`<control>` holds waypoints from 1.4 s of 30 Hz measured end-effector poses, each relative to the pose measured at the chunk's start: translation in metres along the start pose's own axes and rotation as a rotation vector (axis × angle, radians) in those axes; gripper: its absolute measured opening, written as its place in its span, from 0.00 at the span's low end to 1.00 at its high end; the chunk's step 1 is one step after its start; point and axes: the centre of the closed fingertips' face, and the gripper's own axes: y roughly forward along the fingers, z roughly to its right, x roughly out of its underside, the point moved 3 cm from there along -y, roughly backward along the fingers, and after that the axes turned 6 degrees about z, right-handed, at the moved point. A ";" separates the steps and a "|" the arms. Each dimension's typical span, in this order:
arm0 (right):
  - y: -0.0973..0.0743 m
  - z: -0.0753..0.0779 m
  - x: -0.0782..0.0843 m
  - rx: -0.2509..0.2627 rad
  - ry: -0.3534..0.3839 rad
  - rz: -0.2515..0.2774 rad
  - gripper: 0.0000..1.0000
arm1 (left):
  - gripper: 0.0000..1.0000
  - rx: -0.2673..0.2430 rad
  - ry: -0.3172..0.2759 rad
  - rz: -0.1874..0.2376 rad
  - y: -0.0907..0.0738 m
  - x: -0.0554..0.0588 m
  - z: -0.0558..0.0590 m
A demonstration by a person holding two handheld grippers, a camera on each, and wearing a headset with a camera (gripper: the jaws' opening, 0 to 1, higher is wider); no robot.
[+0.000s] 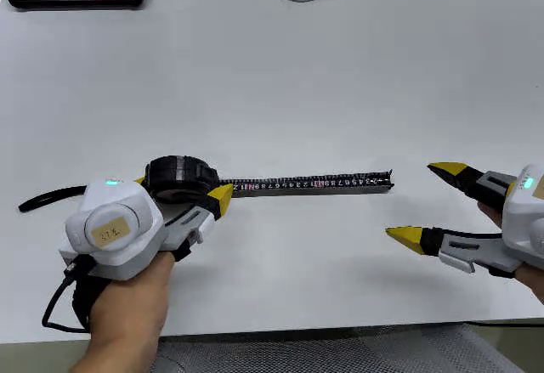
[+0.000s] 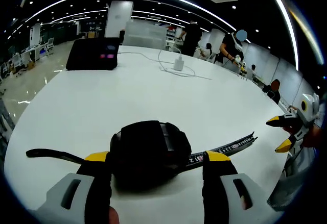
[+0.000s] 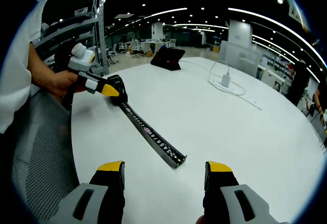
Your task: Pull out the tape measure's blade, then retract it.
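Tape measure [image 1: 178, 178] toward the desk's [image 1: 297, 93] front edge, left side, clamped between the jaws of the left gripper [image 1: 180, 188]. Blade [image 1: 310, 183] out flat on the desk, running rightward parallel to the front edge, hook [image 1: 389, 174] free. Right gripper [image 1: 425, 203] spread wide near that hook, touching nothing. Looks like extension done, retraction pending. Risk from here: whip-back of the blade on an unguided release, with a kink or a jerk of the tape measure out of the jaws; also twist and skid toward the front edge under too light a squeeze
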 end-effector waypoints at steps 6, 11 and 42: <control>0.003 0.006 0.000 -0.007 -0.030 -0.013 0.57 | 0.66 -0.015 -0.021 0.001 0.002 0.001 -0.003; 0.006 0.009 0.002 -0.025 -0.044 -0.026 0.56 | 0.66 -0.025 -0.049 0.006 0.003 0.000 -0.003; 0.023 0.016 0.008 -0.170 -0.139 -0.126 0.47 | 0.61 -0.036 -0.057 -0.007 0.008 0.003 -0.008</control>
